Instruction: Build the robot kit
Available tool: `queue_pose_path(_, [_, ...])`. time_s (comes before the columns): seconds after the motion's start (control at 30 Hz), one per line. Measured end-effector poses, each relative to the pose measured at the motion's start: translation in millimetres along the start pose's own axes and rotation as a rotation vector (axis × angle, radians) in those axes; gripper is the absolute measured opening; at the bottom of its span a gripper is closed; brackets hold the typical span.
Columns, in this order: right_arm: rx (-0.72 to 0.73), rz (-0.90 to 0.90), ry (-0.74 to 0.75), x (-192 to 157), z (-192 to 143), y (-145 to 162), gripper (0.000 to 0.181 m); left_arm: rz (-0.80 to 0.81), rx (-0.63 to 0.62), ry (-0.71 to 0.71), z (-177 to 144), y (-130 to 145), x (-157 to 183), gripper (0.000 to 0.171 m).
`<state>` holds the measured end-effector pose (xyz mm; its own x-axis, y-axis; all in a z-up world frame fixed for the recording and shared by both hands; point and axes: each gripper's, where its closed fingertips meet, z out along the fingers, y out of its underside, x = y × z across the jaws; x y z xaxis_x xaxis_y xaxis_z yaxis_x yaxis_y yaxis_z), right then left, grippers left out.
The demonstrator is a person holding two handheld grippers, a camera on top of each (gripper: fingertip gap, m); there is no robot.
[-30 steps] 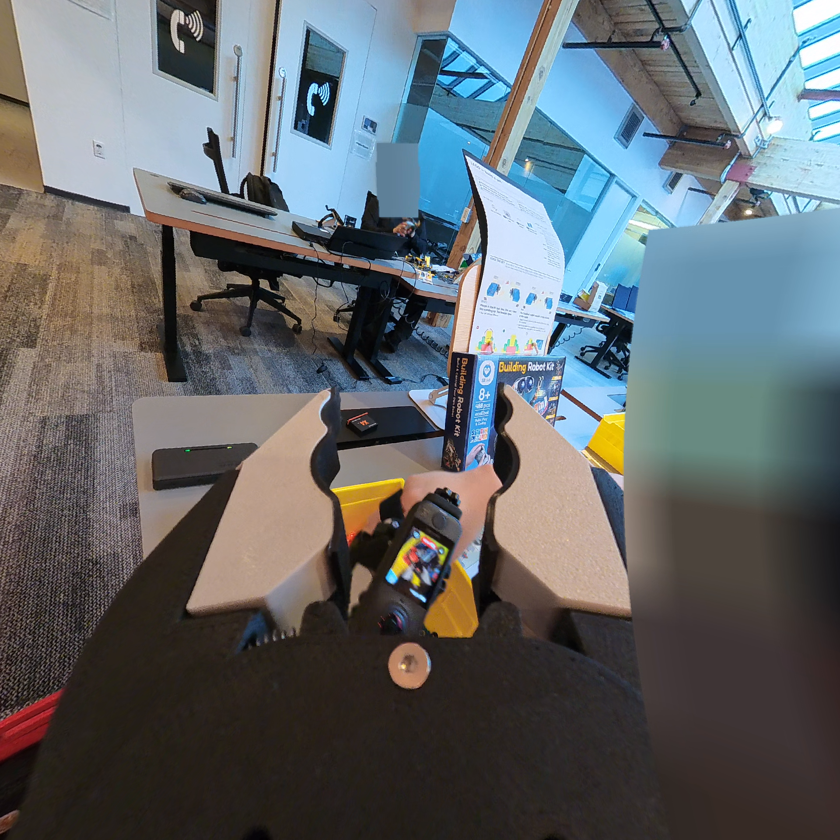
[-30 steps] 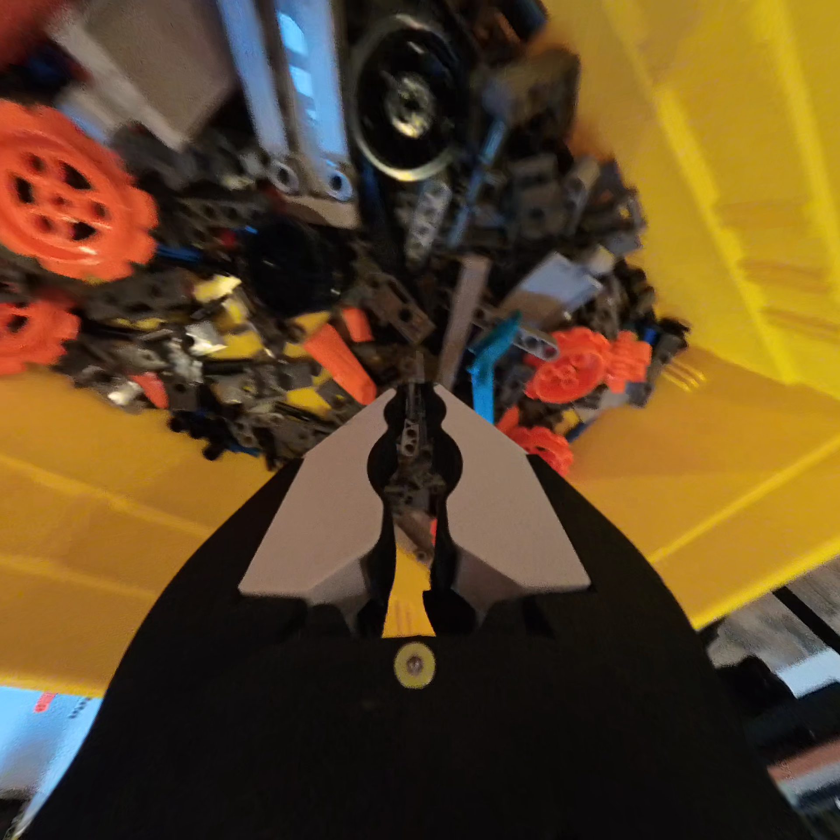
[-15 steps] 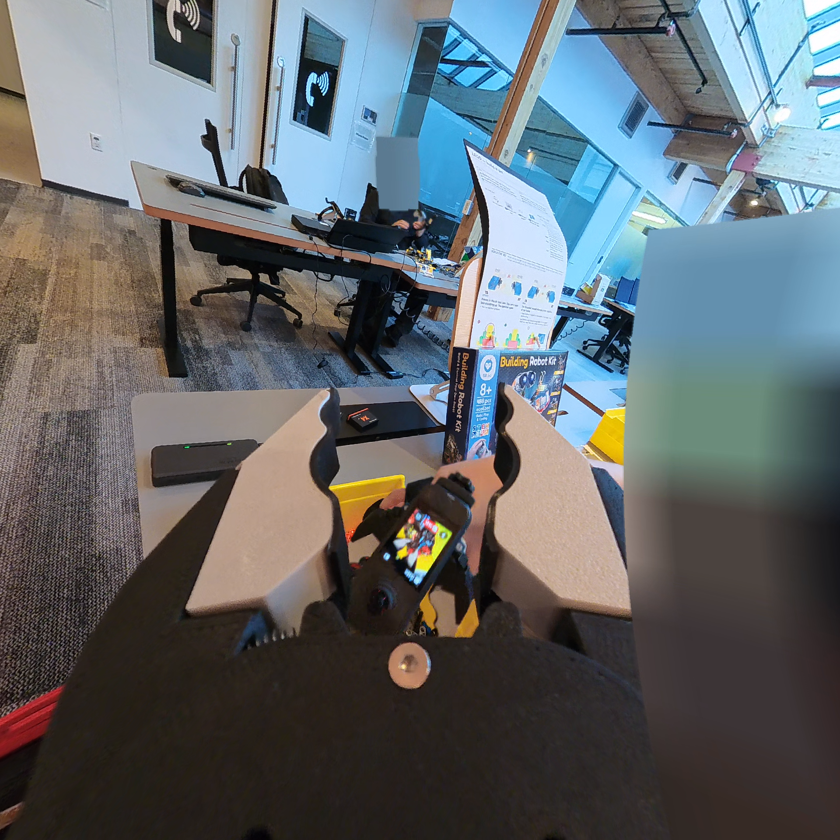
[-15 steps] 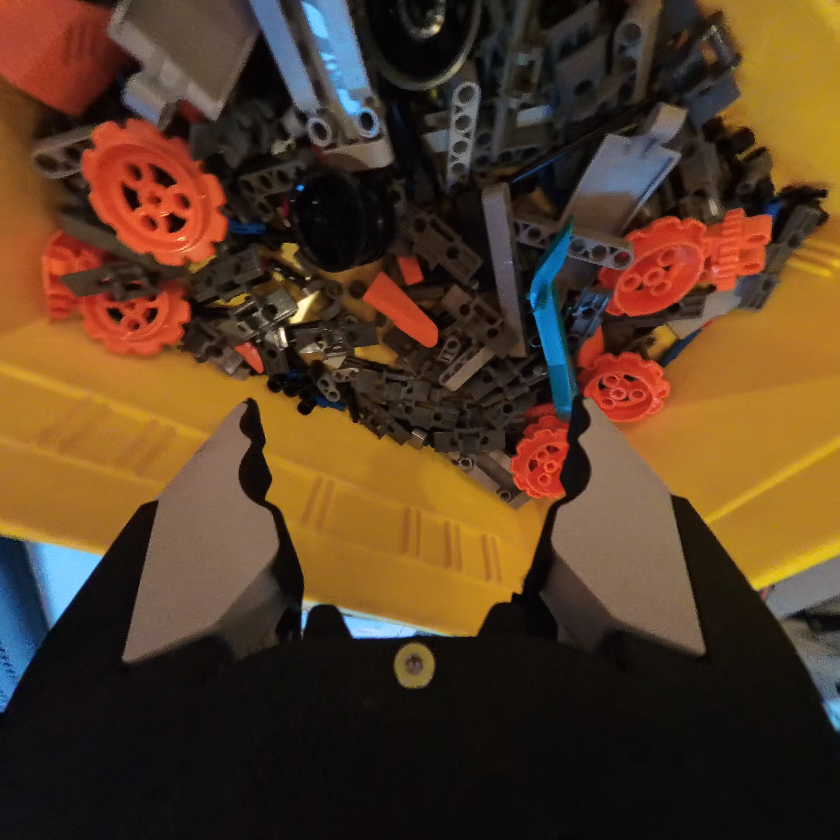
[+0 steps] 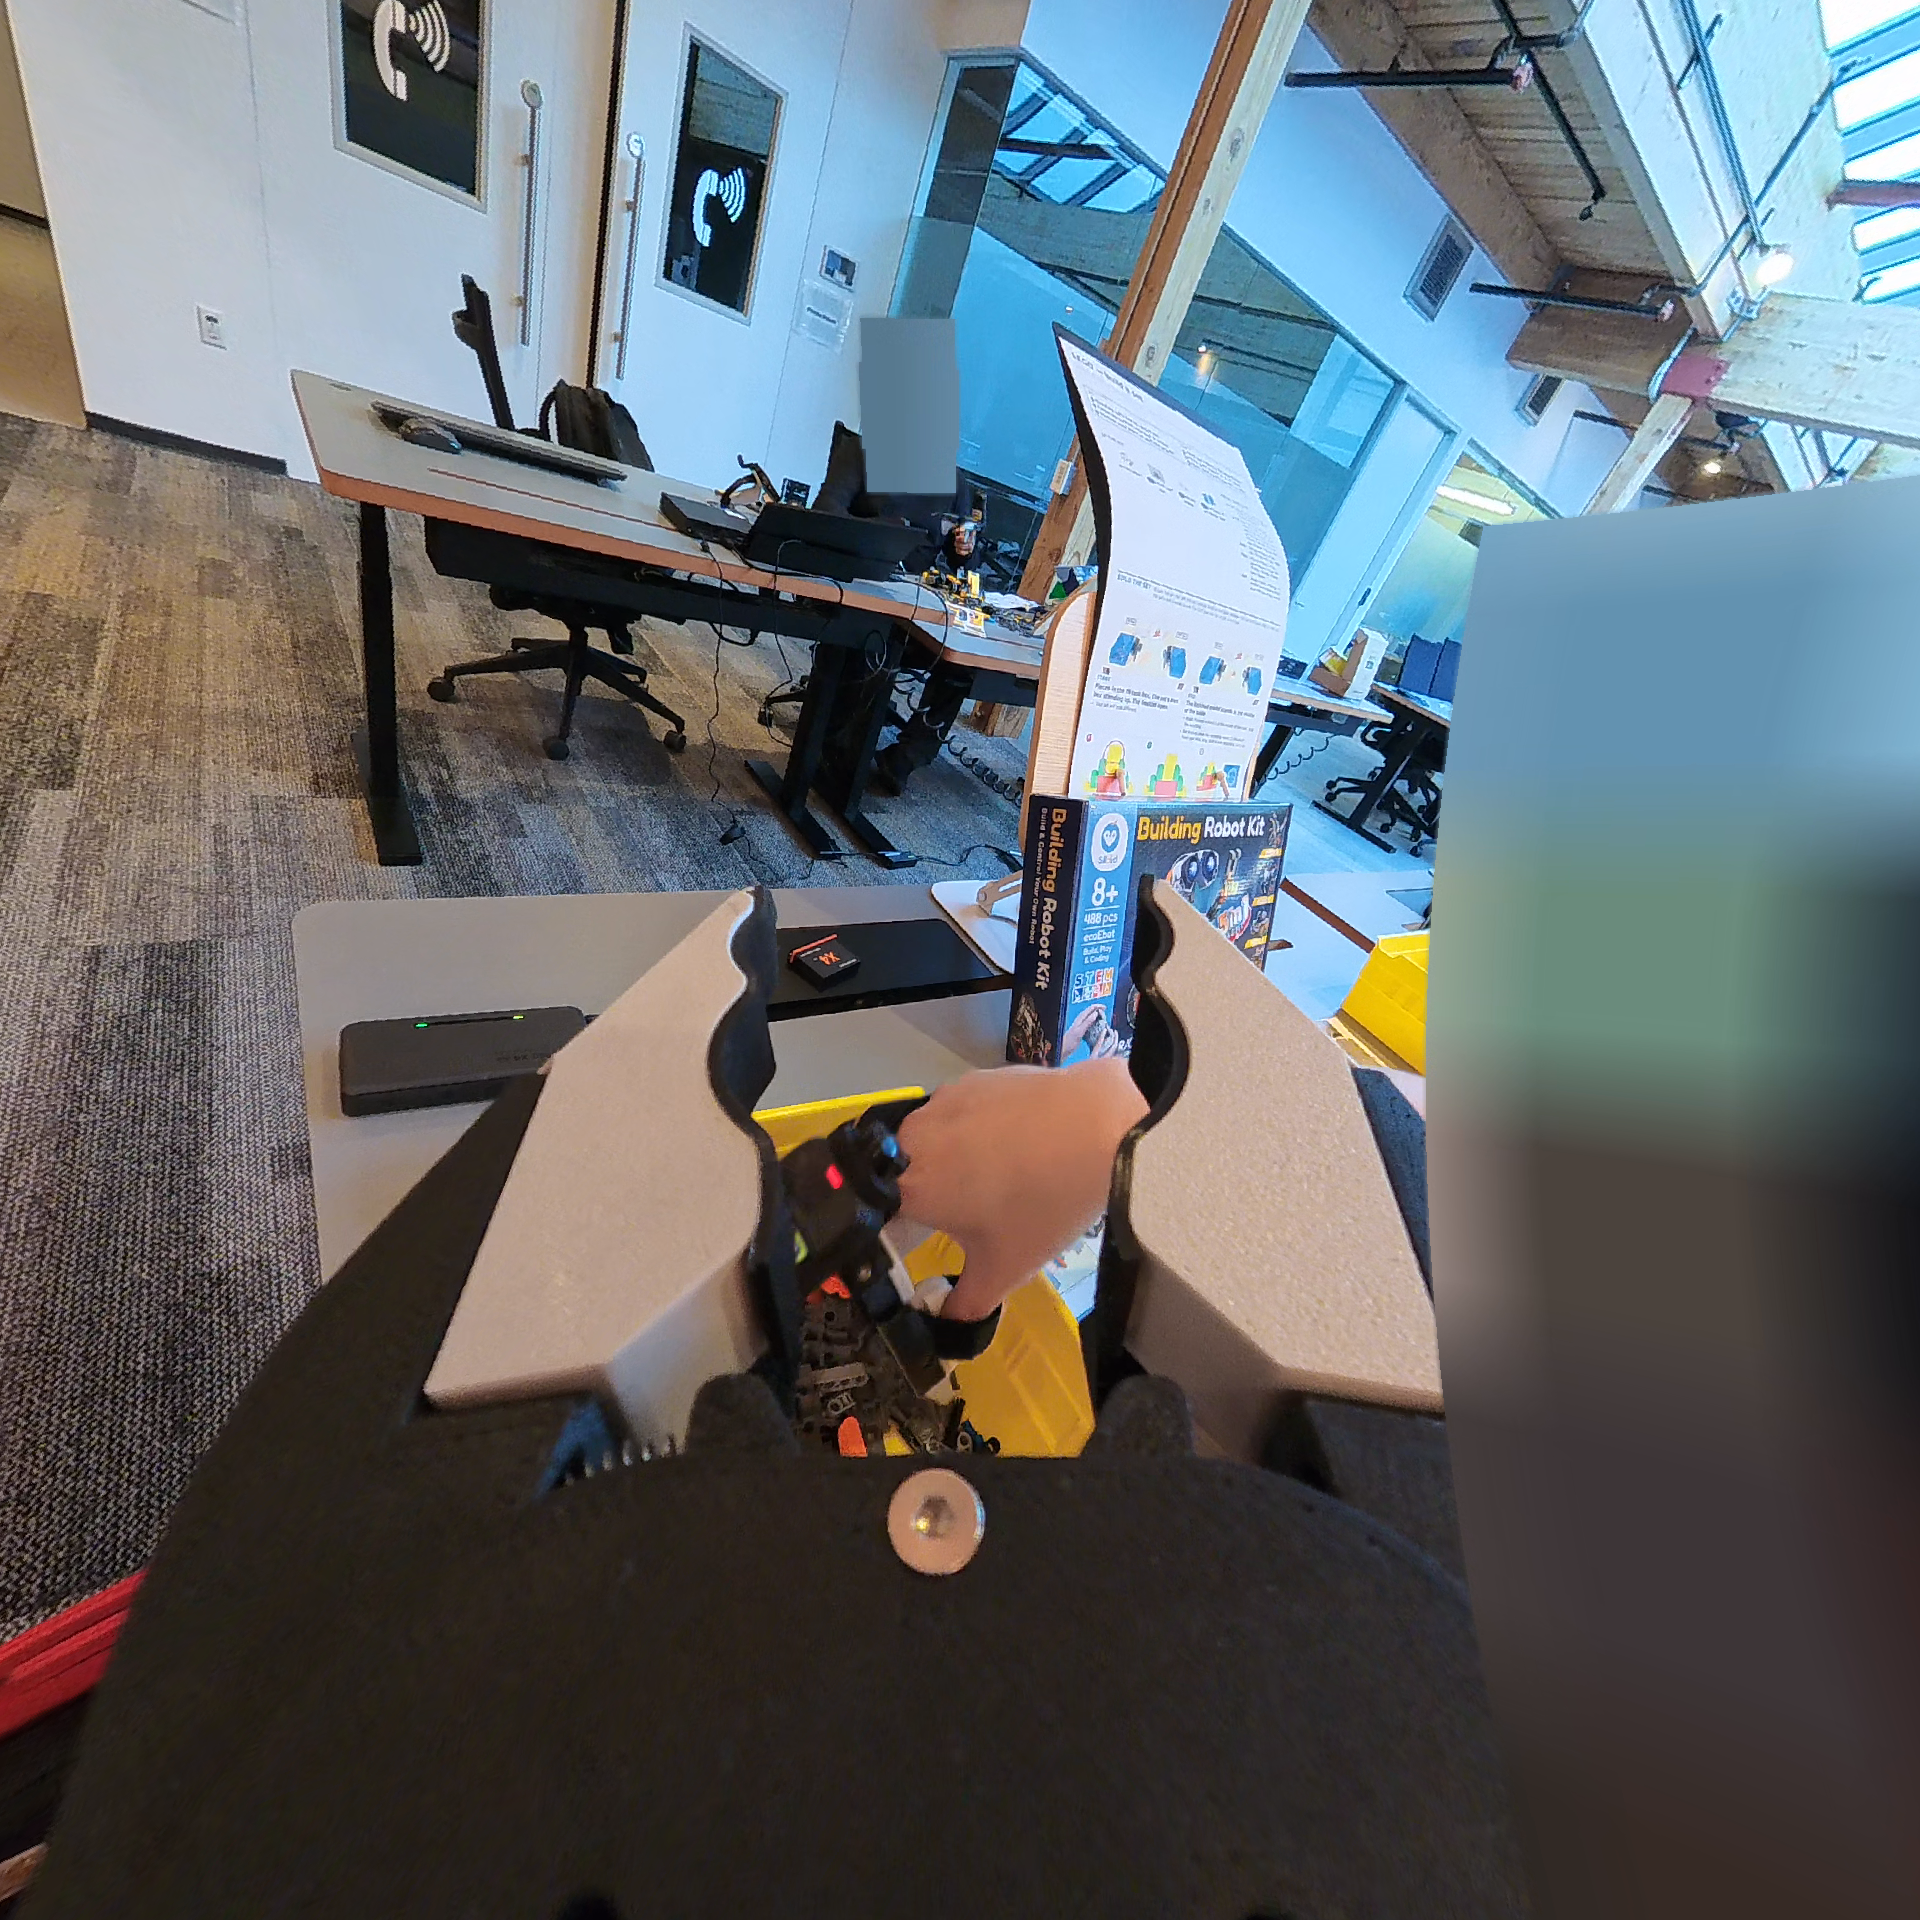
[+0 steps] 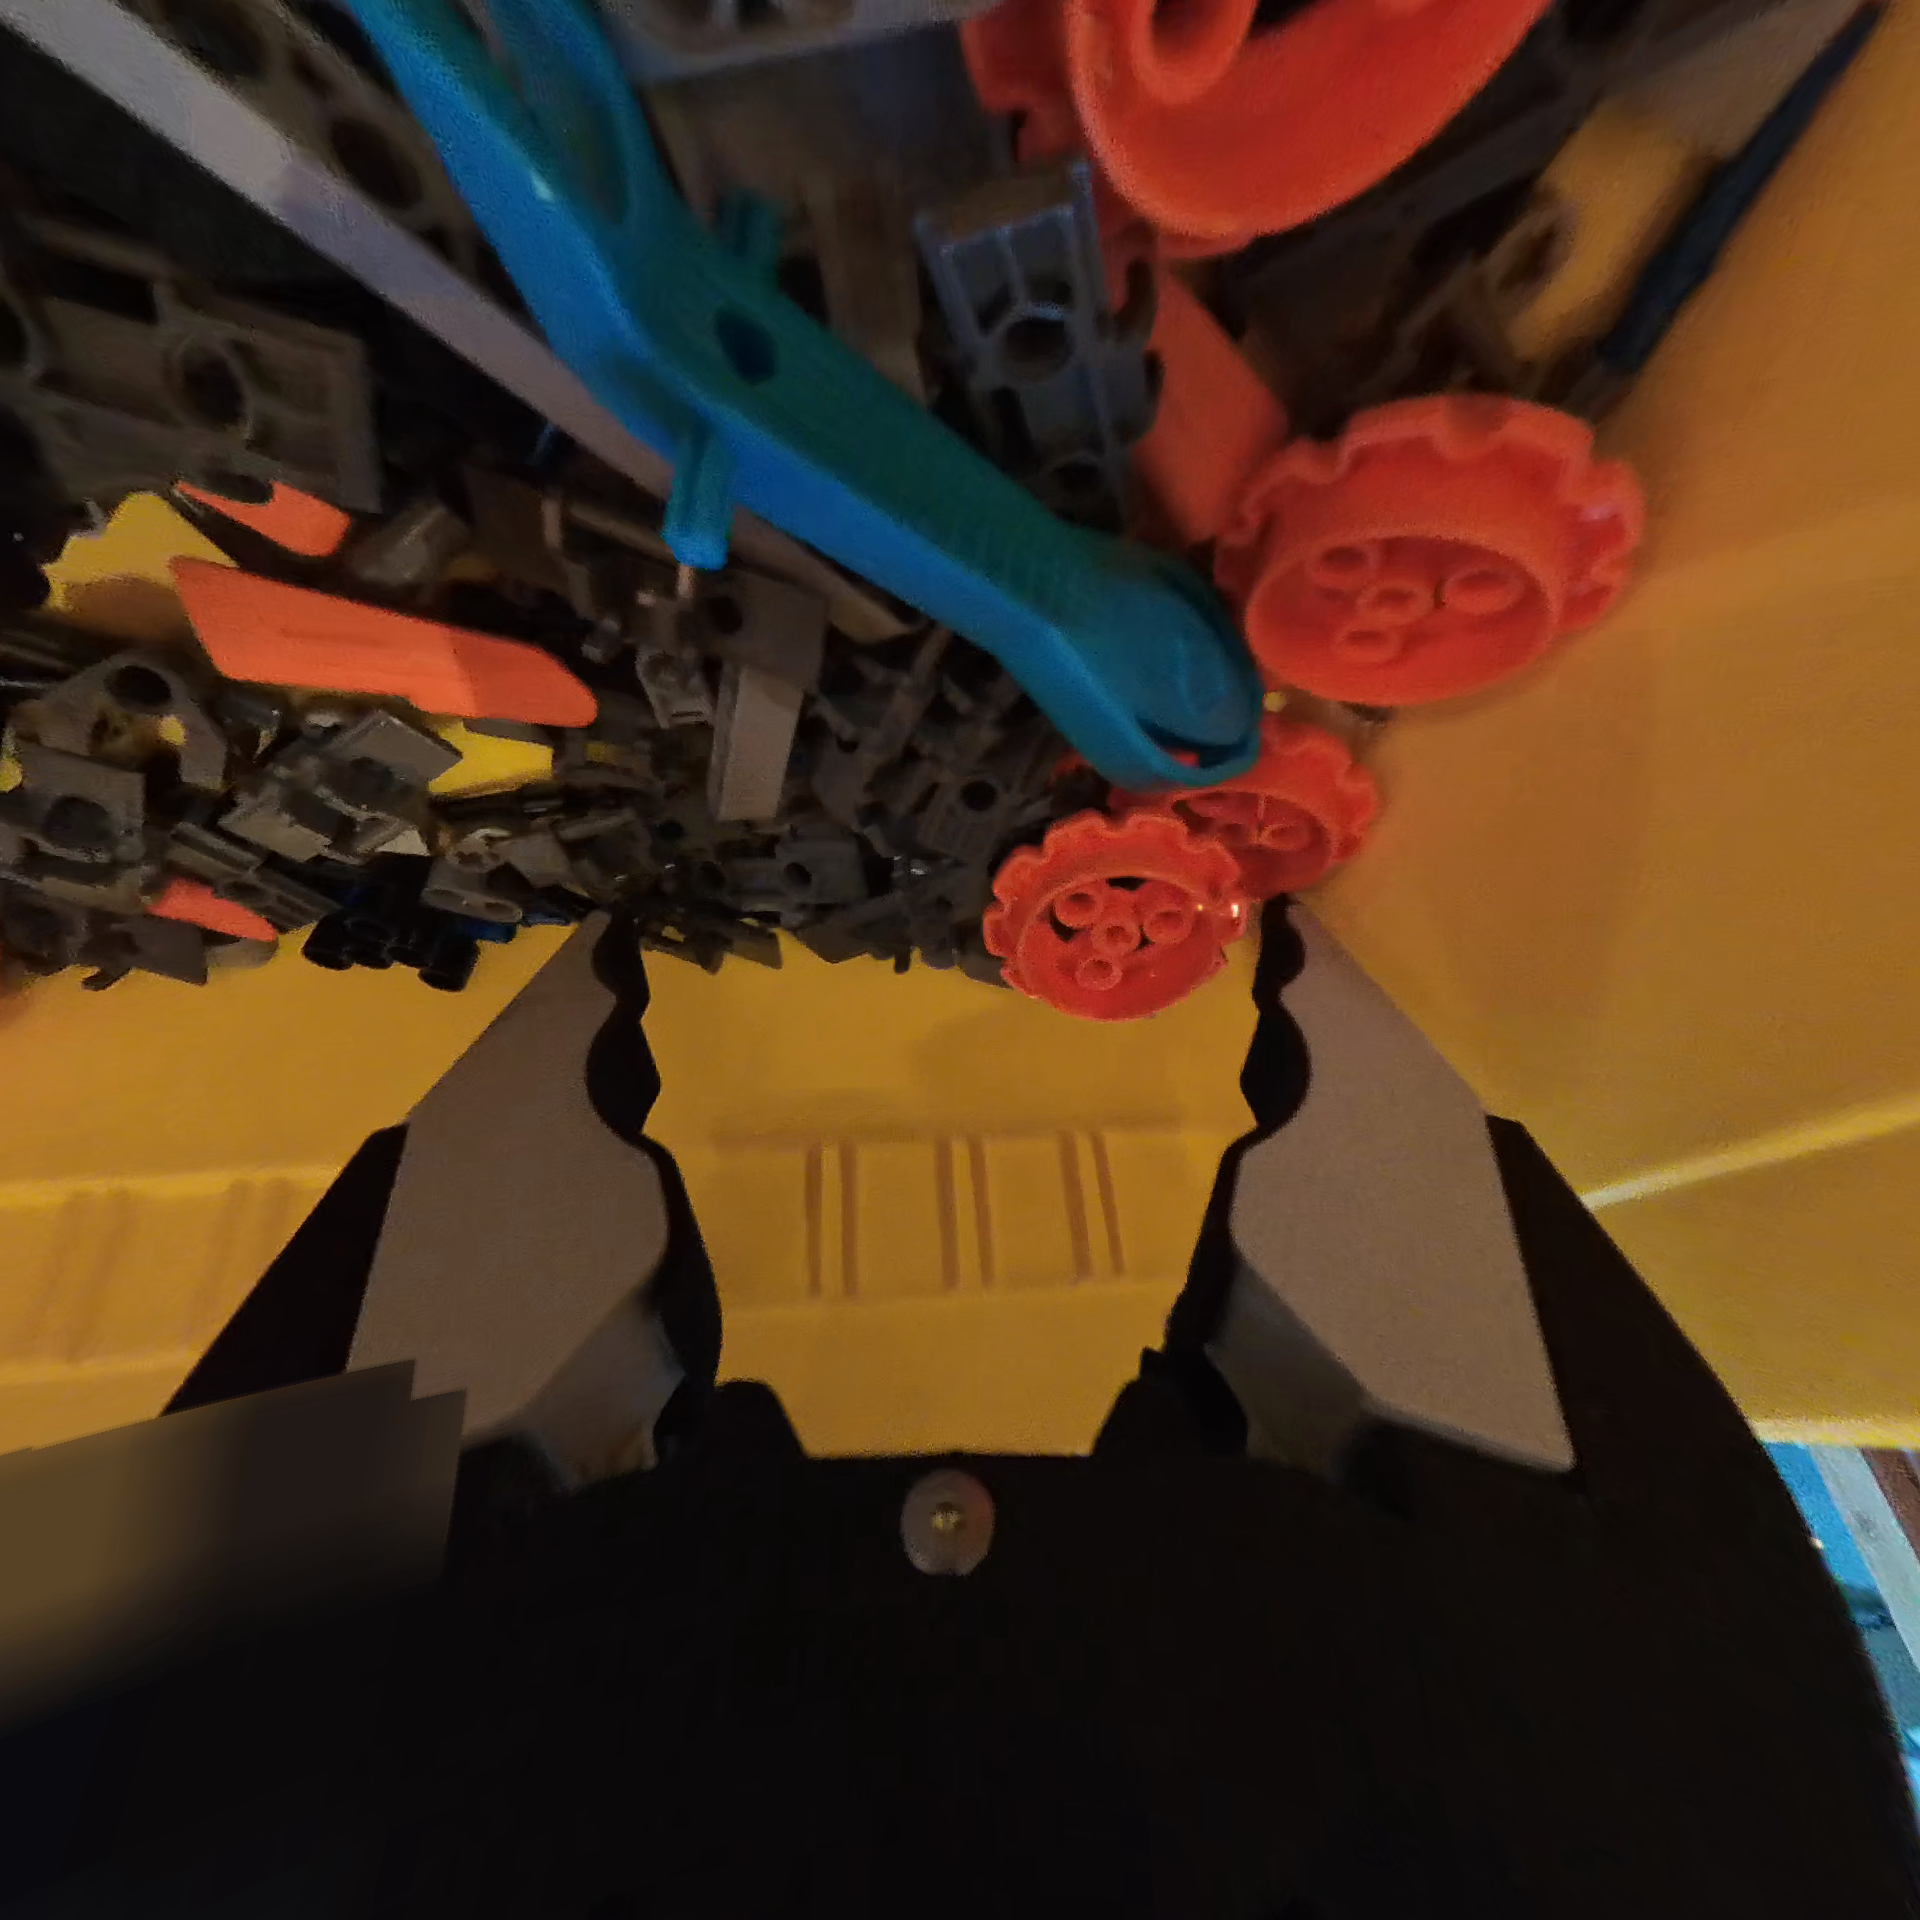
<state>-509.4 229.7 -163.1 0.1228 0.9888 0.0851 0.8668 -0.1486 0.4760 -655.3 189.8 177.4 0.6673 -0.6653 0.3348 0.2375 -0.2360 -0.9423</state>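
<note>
My left hand-held gripper (image 5: 951, 997) hangs above the grey tabletop (image 5: 436, 956) with its grey fingers (image 5: 623, 1174) spread wide and nothing between them; through the gap I see my other hand (image 5: 1013, 1169) wrapped round the black body of the right hand-held gripper (image 5: 852, 1226), which dips into a yellow bin (image 5: 1029, 1371) of small building parts; beyond the bin stands a dark blue kit box (image 5: 1091, 925) upright on the tabletop, with a curved white instruction sheet (image 5: 1184, 582) rising behind it; to the left lie a flat black device (image 5: 457, 1055) with small green lights and a long black pad (image 5: 904, 961) bearing a small black and red item (image 5: 824, 956); farther off are office desks and a chair on grey carpet.

My right hand-held gripper (image 6: 940, 935) is down inside the yellow bin (image 6: 935, 1195), fingers (image 6: 509, 1174) spread apart and holding nothing; their tips sit at the near edge of the heap of grey parts (image 6: 727, 810); the right tip is just beside a small orange gear wheel (image 6: 1117, 914), whether touching I cannot tell; a second orange wheel (image 6: 1273, 816) lies just behind it and a larger one (image 6: 1429, 551) farther right against the bin wall; a long teal tool (image 6: 831, 436) lies slantwise across the heap, its rounded end resting near those wheels; an orange wedge piece (image 6: 384, 649) lies on the left part of the heap.
</note>
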Motion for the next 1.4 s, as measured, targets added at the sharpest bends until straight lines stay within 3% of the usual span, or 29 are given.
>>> queue_pose_path(0.17, [-0.013, -0.024, -0.110, -26, -5, -4, 0.080, 0.001, -0.003, 0.004, 0, 1, 1, 0.066])
queue_pose_path(0.3, [0.089, -0.035, -0.306, -60, -23, -18, 0.057, 0.000, 0.000, 0.007, 0, 0, 1, 0.066])
queue_pose_path(0.37, [0.136, -0.045, -0.463, -87, -36, -26, 0.057, 0.001, 0.000, 0.007, 0, 0, 2, 0.066])
queue_pose_path(0.53, [0.260, -0.120, -0.629, -120, -61, -43, 0.053, 0.001, 0.000, 0.010, -1, 0, 2, 0.066])
queue_pose_path(0.67, [0.346, -0.136, -0.594, -107, -75, -45, 0.055, 0.001, -0.001, 0.012, -1, 0, 2, 0.066])
queue_pose_path(0.73, [0.356, -0.138, -0.505, -88, -74, -40, 0.060, 0.001, -0.003, 0.012, 0, 0, 3, 0.066])
queue_pose_path(0.9, [0.173, -0.132, -0.338, -54, -44, -2, 0.067, 0.003, -0.006, 0.012, 1, 1, 3, 0.066])
queue_pose_path(1.07, [0.030, -0.163, -0.358, -71, -17, 9, 0.063, 0.005, -0.017, 0.010, 3, 3, 3, 0.066])
queue_pose_path(1.17, [0.097, -0.161, -0.431, -88, -23, -10, 0.040, 0.007, -0.019, 0.009, 3, 3, 3, 0.066])
queue_pose_path(1.4, [0.367, -0.204, -0.512, -102, -62, -48, 0.037, 0.008, -0.029, 0.009, 5, 5, 4, 0.066])
